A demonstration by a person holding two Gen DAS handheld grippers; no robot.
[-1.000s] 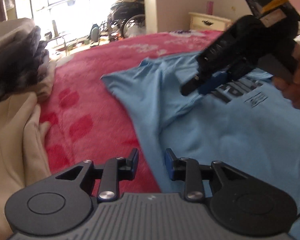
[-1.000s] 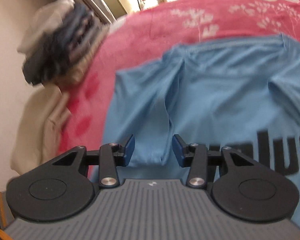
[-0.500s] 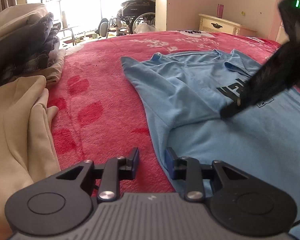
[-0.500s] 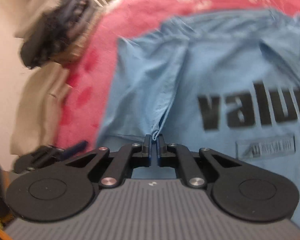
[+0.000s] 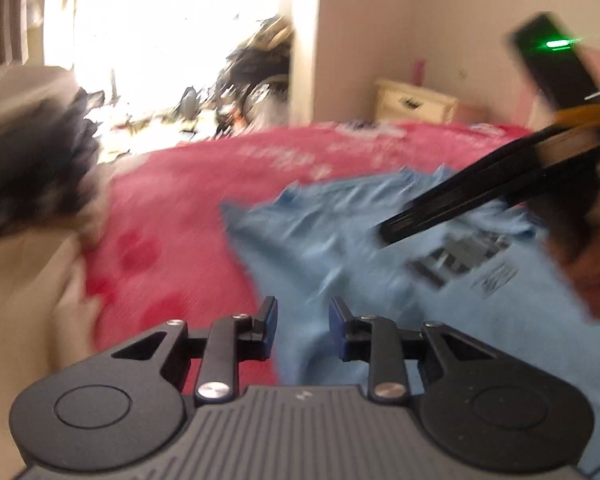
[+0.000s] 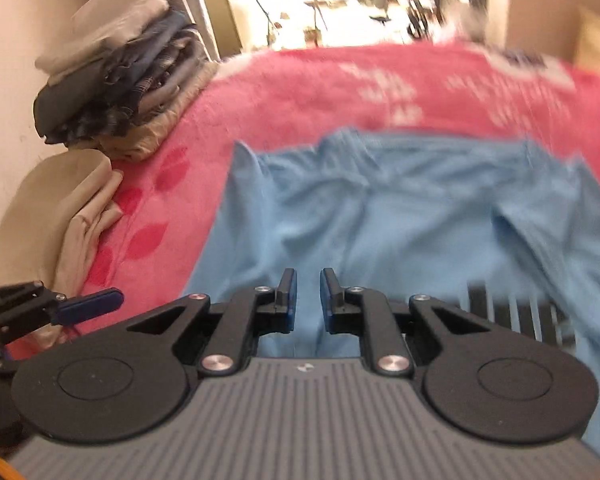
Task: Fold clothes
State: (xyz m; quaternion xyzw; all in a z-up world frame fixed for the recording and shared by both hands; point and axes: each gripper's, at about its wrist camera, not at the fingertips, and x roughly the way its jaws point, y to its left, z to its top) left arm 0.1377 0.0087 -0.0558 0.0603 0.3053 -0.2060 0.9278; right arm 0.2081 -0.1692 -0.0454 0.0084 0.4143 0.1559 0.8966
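Now, right gripper (image 6: 308,298): jaws opening, narrow gap, no cloth pinched.
Left gripper (image 5: 302,330): pads apart, empty, over shirt's near edge.
Light blue printed T-shirt (image 6: 420,216): spread, rumpled, on red floral blanket (image 6: 300,88).
Advice: smooth the sleeve flat first, then grip the side hem with both.

Shirt (image 6: 400,216) on bedspread (image 6: 300,92) (clothes pile (image 6: 116,76) left).

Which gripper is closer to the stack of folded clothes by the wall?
Left. The left gripper sits at the bed's edge just below the stack of folded clothes; the right gripper hovers over the blue shirt, farther away.
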